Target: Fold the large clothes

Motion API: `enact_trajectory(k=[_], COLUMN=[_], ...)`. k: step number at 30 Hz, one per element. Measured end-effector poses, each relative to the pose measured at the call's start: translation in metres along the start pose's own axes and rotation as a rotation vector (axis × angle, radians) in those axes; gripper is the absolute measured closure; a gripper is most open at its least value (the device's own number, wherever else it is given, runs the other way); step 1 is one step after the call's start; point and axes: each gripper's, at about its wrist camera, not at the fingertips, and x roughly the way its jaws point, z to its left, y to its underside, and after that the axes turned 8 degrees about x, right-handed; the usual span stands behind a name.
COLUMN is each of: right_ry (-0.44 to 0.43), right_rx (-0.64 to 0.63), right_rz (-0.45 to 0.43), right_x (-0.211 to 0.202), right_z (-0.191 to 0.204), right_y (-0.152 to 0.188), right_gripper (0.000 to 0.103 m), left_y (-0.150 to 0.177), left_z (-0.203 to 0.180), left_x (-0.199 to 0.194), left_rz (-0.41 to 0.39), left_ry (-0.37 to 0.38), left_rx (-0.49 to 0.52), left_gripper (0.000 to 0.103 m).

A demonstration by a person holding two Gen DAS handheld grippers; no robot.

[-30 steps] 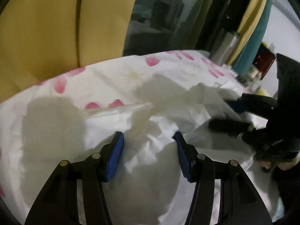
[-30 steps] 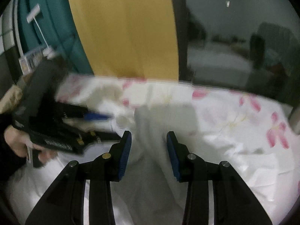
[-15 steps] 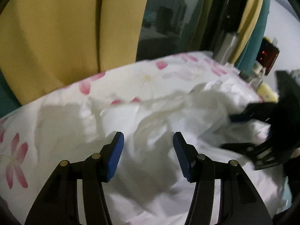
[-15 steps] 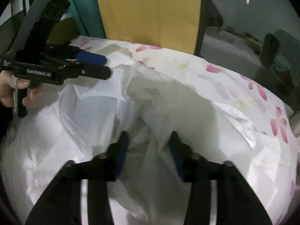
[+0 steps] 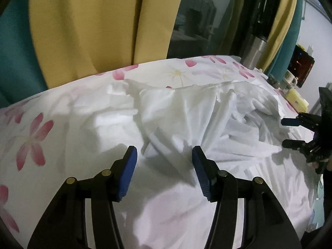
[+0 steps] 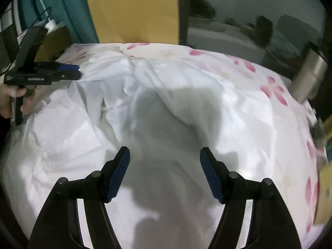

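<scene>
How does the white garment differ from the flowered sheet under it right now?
The white garment is plain, while the flowered sheet carries pink petal prints. The garment is bunched into ridges and folds; the sheet lies mostly flat and smooth. The garment sits heaped on top, and the sheet spreads out beyond it on every side. Both are light fabric. Neither is gripped: the left gripper and right gripper are both open.

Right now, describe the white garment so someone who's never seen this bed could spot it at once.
Start at the bed covered by a white sheet printed with pink flowers, in front of the yellow curtain. The crumpled plain white garment lies heaped on its middle. Unlike the sheet, it has no print and is full of raised folds.
</scene>
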Motion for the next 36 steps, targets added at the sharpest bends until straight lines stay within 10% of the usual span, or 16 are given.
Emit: enact_trajectory(k=[36], right_ry=[0.288], right_rx=[0.375], right_rz=[-0.085], right_x=[-0.125], right_z=[-0.056], right_y=[0.152], right_gripper=[0.032], left_y=[0.159], left_z=[0.018], left_x=[-0.160], left_rz=[-0.091], left_ry=[-0.118], left_rx=[-0.179], left_gripper=[0.044])
